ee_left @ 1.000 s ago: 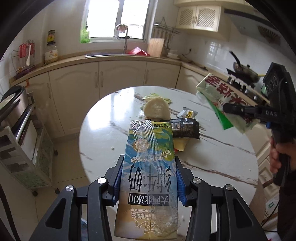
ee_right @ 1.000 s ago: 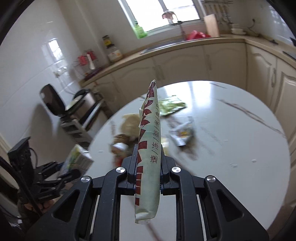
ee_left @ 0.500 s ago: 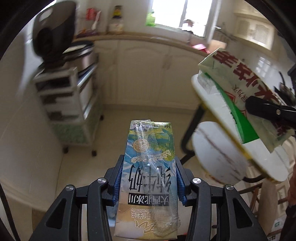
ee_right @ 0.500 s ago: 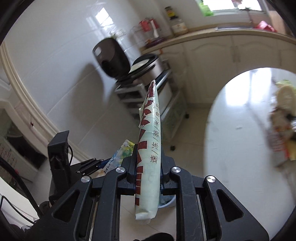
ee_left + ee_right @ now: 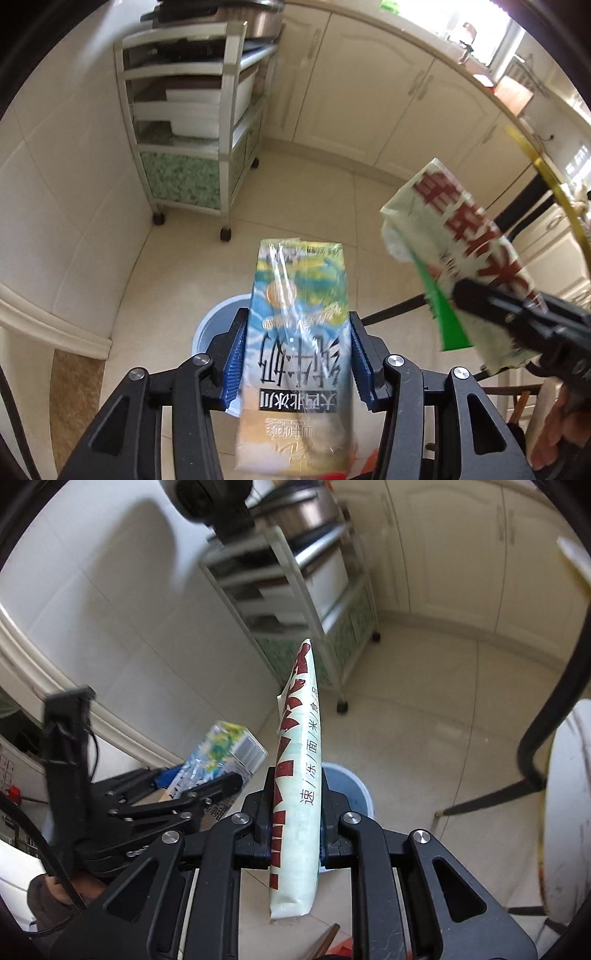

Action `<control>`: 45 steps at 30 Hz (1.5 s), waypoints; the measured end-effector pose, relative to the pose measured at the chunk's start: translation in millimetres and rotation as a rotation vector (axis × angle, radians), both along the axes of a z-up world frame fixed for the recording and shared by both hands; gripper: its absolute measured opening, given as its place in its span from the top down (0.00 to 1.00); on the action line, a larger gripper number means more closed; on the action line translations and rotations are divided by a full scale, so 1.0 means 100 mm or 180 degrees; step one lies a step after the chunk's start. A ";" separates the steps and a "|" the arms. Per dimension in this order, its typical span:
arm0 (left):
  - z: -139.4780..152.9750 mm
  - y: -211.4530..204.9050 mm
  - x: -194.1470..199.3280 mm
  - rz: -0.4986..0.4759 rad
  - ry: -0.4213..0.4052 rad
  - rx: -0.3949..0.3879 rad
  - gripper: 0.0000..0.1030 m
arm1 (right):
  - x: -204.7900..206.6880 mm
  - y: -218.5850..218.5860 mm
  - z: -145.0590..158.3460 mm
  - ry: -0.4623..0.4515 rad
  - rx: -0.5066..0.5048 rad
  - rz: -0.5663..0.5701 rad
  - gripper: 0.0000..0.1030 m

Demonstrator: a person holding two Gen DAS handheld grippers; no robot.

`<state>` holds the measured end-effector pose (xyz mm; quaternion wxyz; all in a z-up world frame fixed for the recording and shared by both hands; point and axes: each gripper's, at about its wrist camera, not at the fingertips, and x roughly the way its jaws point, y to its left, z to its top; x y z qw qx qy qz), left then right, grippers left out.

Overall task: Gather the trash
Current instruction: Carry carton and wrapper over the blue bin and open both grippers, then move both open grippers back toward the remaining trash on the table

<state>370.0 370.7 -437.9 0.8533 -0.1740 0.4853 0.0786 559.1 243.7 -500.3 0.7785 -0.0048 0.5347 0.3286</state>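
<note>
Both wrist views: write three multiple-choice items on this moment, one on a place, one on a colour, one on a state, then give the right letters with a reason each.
1. Where is the blue bin?
A. On the floor below the milk carton
B. On the rolling shelf cart
C. On a countertop

2. What colour are the big characters on the pale wrapper?
A. Blue
B. Dark red
C. Yellow

3. What is the right gripper doing?
A. Hanging open and empty
B. Clamped on the wrapper
C. Clamped on a spoon

Answers:
1 A: the bin's rim shows on the tiled floor right behind the carton in the left gripper.
2 B: dark red print runs along the wrapper.
3 B: its fingers press both sides of the thin bag.
</note>
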 end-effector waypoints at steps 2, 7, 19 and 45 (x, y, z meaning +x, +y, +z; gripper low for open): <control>-0.04 0.04 0.08 0.0048 0.0041 0.0025 0.48 | 0.04 0.03 -0.15 0.0101 -0.0011 -0.0014 0.84; -0.06 0.14 0.05 0.0217 0.0135 0.0105 0.47 | 0.01 0.12 -0.43 0.0303 0.0014 -0.0005 0.84; 0.45 -0.10 -0.33 0.0441 -0.0113 0.0342 0.43 | -0.15 0.19 -0.23 0.0185 0.0157 -0.0045 0.57; 2.13 -3.23 0.21 -0.1122 -0.1369 0.0860 0.08 | -0.74 -3.20 2.36 -0.1723 -0.0193 -0.1581 0.03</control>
